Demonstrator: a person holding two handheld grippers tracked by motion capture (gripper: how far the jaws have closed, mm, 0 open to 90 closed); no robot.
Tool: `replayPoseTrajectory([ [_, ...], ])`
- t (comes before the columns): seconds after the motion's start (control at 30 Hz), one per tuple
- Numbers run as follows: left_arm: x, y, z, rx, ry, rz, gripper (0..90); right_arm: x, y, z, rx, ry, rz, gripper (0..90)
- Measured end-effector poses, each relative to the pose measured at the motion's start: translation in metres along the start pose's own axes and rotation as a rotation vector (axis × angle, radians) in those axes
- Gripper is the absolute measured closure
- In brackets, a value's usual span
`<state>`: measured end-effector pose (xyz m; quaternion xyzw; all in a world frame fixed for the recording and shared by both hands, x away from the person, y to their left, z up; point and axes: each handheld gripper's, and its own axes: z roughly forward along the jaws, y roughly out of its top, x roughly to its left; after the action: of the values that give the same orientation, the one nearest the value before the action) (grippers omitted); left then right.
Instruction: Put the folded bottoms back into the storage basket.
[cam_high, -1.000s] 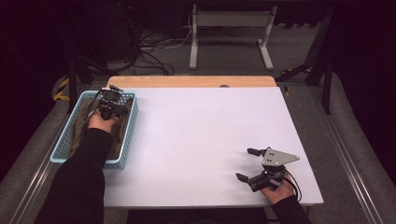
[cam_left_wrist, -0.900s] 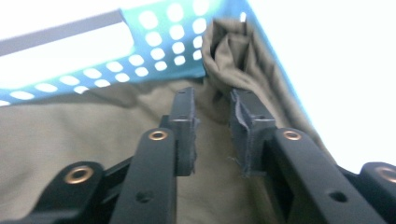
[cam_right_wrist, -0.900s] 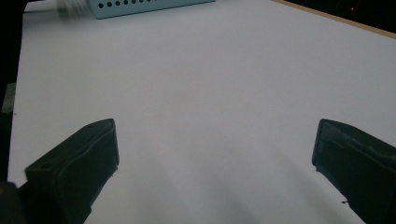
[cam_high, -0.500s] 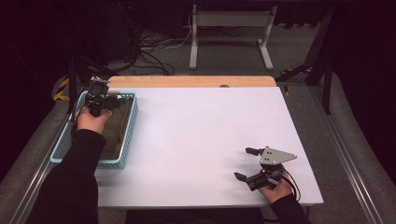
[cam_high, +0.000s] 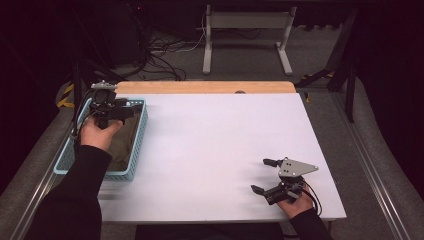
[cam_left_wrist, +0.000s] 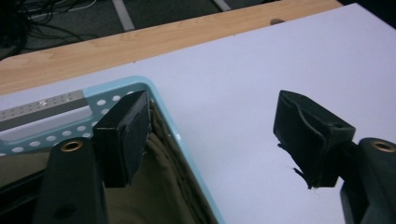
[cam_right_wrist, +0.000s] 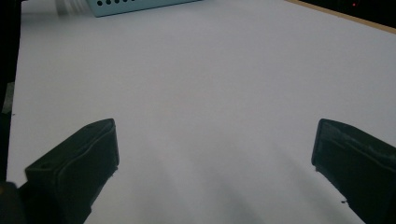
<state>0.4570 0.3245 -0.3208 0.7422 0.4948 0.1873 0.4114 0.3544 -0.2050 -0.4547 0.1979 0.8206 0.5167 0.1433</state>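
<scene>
- The left gripper (cam_high: 121, 111) hangs above the blue basket (cam_high: 136, 145), its jaws just opened and nothing between them
- The olive cloth (cam_left_wrist: 161, 186) lies in the basket, directly beneath it (long axis unclear)
- The right gripper (cam_high: 266, 176) rests open, well apart

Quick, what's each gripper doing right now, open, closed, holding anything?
Left gripper: open, nothing between the jaws, which have just been opening, above the blue basket.
Right gripper: open, empty, over the white table.
</scene>
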Motion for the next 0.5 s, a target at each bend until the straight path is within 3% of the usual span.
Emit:
replayPoseTrajectory([
  [0.3,-0.022,-0.006,-0.012,-0.076,-0.032,0.04,16.4,0.0,0.0,0.0,0.001,0.001,-0.001,1.4],
  [0.4,-0.037,-0.012,-0.014,-0.139,-0.085,0.072,14.5,0.0,0.0,0.0,0.001,0.002,0.0,1.4],
  [0.5,-0.046,-0.019,-0.012,-0.155,-0.123,0.098,12.2,0.0,0.0,0.0,0.001,0.003,-0.001,1.4],
])
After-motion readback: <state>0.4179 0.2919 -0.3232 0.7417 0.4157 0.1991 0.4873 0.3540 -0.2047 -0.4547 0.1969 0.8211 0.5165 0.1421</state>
